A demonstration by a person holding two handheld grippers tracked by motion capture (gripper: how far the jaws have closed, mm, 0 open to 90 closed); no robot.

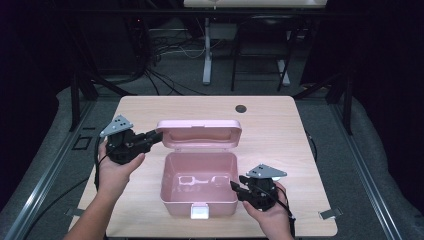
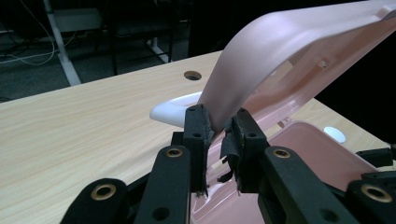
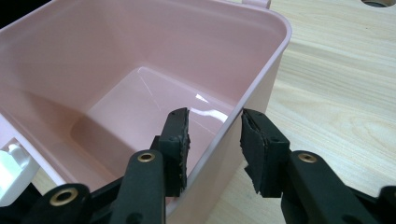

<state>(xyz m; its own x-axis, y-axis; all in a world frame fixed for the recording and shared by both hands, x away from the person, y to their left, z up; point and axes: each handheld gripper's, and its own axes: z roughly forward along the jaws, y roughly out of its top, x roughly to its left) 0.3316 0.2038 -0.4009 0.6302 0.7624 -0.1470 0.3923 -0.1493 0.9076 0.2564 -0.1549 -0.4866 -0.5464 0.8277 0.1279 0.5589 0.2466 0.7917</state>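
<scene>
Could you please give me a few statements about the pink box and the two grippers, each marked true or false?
1. The pink box stands with its lid open. True.
2. The left gripper has the lid's edge between its jaws. True.
3. The box holds several toys. False: its inside is empty.
4. The right gripper straddles the box's side wall, one jaw inside and one outside. True.
5. The box's white latch is on the far side, by the hinge. False: it sits on the near front wall.
6. The table top is glass. False: it is light wood.
</scene>
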